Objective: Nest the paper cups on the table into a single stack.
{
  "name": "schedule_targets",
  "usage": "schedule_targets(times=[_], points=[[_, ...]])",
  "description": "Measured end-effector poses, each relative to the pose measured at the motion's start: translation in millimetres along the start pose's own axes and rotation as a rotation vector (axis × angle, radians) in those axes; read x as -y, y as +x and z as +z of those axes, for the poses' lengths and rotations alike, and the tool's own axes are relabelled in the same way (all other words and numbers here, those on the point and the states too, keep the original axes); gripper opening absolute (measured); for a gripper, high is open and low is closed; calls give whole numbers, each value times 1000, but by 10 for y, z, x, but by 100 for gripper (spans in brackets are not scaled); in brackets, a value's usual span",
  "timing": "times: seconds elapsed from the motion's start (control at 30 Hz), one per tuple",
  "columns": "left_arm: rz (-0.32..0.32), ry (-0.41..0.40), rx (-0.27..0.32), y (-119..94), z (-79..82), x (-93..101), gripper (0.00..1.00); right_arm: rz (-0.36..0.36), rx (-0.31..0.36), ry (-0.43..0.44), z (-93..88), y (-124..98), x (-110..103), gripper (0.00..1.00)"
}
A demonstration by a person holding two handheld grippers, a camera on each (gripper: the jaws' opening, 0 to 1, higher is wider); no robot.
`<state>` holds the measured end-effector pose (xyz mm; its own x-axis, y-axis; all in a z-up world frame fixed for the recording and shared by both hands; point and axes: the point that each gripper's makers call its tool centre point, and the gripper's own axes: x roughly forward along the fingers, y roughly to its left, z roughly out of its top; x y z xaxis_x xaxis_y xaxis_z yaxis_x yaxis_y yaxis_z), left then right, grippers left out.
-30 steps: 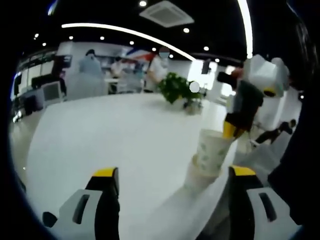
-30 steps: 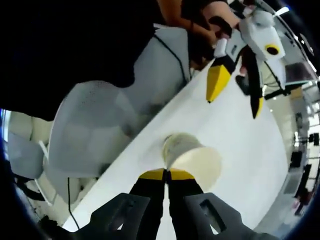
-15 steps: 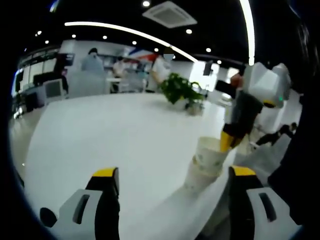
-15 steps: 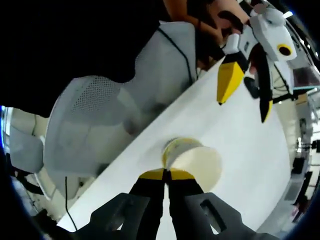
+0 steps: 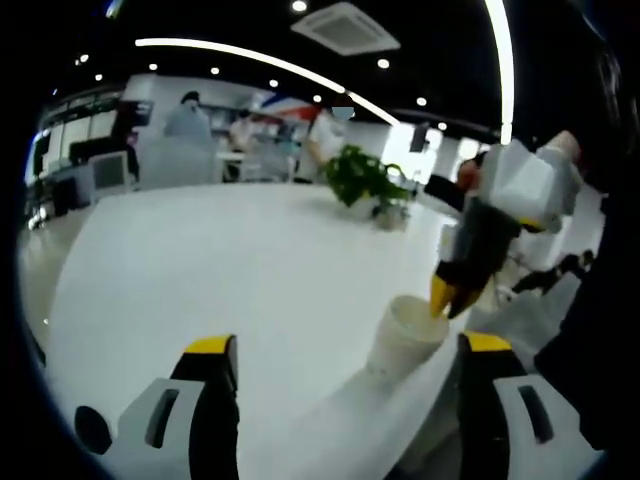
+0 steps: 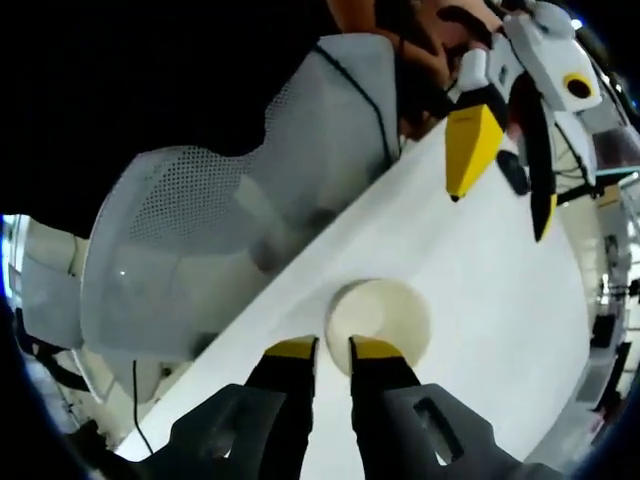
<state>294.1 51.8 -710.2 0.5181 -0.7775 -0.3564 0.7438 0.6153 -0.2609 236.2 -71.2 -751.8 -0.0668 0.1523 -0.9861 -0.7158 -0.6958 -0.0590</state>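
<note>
Right tongs (image 6: pixel 332 348) hang just over the cup stack (image 6: pixel 378 312), slightly parted; left tongs (image 5: pixel 340 345) gape wide, level above the bench (image 5: pixel 220 260).

Bright ceiling strip lights (image 5: pixel 300 70), glare on white table (image 5: pixel 230 260), soft blur, fisheye-bent edges

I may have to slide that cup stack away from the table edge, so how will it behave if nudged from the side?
The cup stack is thin white paper, so probably very light and easily dented. It stands tall on a narrow base near the table edge, so a high nudge may tip it; push low. The right gripper has its fingers slightly apart at the rim.
</note>
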Motion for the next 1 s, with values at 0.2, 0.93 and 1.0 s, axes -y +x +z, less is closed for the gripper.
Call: schedule_targets(times=[0.2, 0.93, 1.0], points=[[2, -4, 2, -4, -2, -10, 90, 0, 22, 24, 8, -1, -23, 12], [5, -4, -2, 3, -1, 0, 90, -116, 352, 453, 84, -307, -37, 34], [6, -4, -2, 2, -3, -3, 90, -127, 383, 517, 81, -325, -39, 36]])
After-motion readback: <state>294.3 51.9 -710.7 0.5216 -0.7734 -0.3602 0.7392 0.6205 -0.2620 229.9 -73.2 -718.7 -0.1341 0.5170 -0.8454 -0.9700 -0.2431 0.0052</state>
